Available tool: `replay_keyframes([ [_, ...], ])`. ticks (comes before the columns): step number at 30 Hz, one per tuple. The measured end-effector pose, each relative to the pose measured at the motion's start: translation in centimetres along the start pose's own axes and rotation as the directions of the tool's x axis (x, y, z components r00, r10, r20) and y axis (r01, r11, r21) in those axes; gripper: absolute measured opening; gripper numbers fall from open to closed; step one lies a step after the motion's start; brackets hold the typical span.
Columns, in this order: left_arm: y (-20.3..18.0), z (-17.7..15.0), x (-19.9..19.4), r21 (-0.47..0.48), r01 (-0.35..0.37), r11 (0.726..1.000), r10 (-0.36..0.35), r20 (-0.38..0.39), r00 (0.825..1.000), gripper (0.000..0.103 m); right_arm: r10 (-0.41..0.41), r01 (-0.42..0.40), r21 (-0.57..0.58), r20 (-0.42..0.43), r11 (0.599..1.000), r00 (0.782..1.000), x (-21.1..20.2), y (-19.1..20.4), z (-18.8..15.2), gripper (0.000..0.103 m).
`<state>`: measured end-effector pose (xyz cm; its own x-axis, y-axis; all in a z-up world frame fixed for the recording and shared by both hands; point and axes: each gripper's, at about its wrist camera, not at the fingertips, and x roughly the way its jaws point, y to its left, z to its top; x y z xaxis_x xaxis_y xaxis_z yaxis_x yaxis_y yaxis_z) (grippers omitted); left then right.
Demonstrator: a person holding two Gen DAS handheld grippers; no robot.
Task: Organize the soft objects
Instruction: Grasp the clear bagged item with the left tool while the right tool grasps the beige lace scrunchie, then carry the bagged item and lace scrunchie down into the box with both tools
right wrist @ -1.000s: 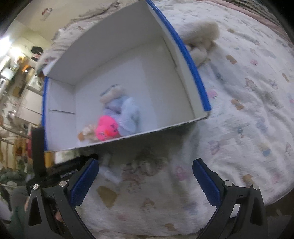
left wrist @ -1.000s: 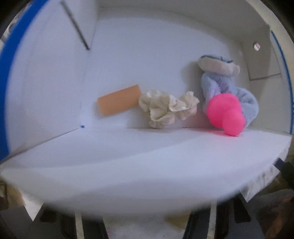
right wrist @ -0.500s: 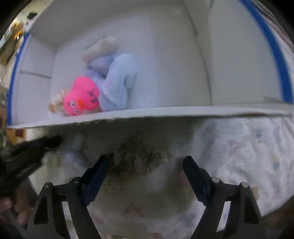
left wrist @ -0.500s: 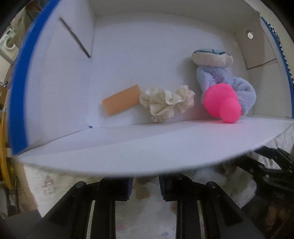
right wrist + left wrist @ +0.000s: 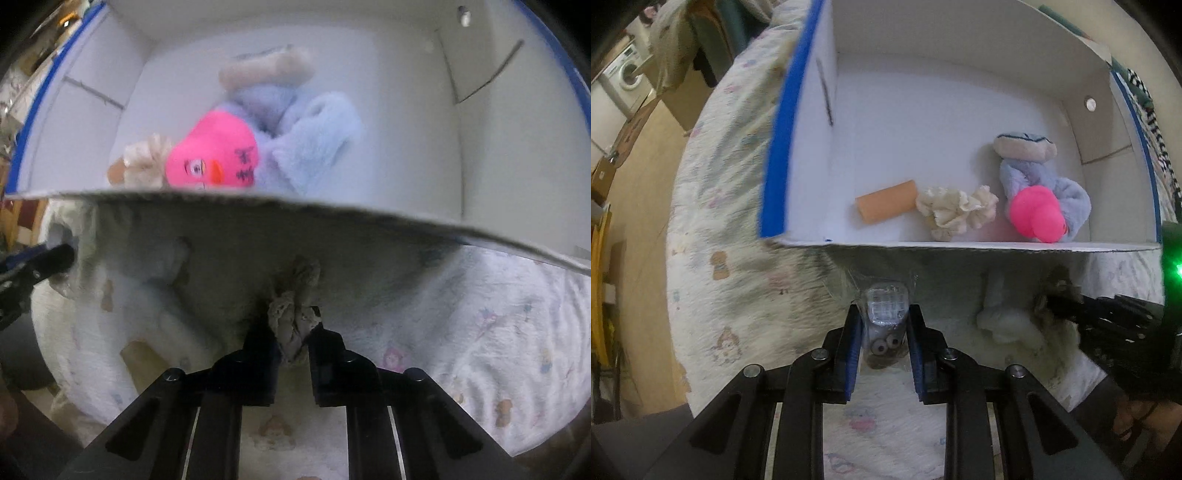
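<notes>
A white box with blue edges (image 5: 960,246) lies on the bed and holds an orange foam roll (image 5: 886,201), a cream scrunchie (image 5: 955,212), a pink plush (image 5: 1036,216) and a pale blue plush (image 5: 1045,177). My left gripper (image 5: 884,317) is shut on a small plastic-wrapped toy with googly eyes (image 5: 884,321), just in front of the box. My right gripper (image 5: 291,328) is shut on a grey lace scrunchie (image 5: 295,299), below the box's near wall (image 5: 295,201). The pink plush (image 5: 214,157) and blue plush (image 5: 306,125) show above that wall.
A patterned white blanket (image 5: 738,236) covers the bed. A white soft lump (image 5: 1001,321) lies on it between the grippers. The right gripper shows in the left wrist view (image 5: 1108,317). Floor and a washing machine (image 5: 624,74) are at far left.
Both grippers pulled back and down from the box to the blanket. The right gripper closed from open onto the grey lace scrunchie. The left gripper now holds the wrapped toy.
</notes>
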<state>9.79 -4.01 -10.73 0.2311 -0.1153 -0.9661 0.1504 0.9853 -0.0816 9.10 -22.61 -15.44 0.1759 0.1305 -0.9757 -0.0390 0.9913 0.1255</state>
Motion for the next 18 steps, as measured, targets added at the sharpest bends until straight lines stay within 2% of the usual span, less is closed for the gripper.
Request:
replay_keyframes([
  [3,0.5,-0.3,-0.7,-0.016,-0.006,1.0,0.006,0.015,1.0,0.021,0.017,-0.021,0.061,0.067,0.998,0.998,-2.3,-1.1,0.0,0.015],
  [7,2.2,-1.4,-2.2,-0.028,-0.021,0.999,0.022,0.035,0.999,0.021,0.075,-0.092,0.115,0.146,0.989,0.986,-4.9,-2.0,-0.7,0.015],
  [13,3.8,-2.1,-3.3,-0.061,-0.044,0.997,0.048,0.066,0.997,0.021,0.112,-0.139,0.131,0.195,0.982,0.975,-6.9,-3.1,-1.9,0.015],
  [18,5.3,-2.7,-5.2,-0.093,-0.061,0.994,0.071,0.118,0.99,0.021,0.182,-0.222,0.148,0.242,0.964,0.953,-9.5,-5.1,-3.5,0.015],
])
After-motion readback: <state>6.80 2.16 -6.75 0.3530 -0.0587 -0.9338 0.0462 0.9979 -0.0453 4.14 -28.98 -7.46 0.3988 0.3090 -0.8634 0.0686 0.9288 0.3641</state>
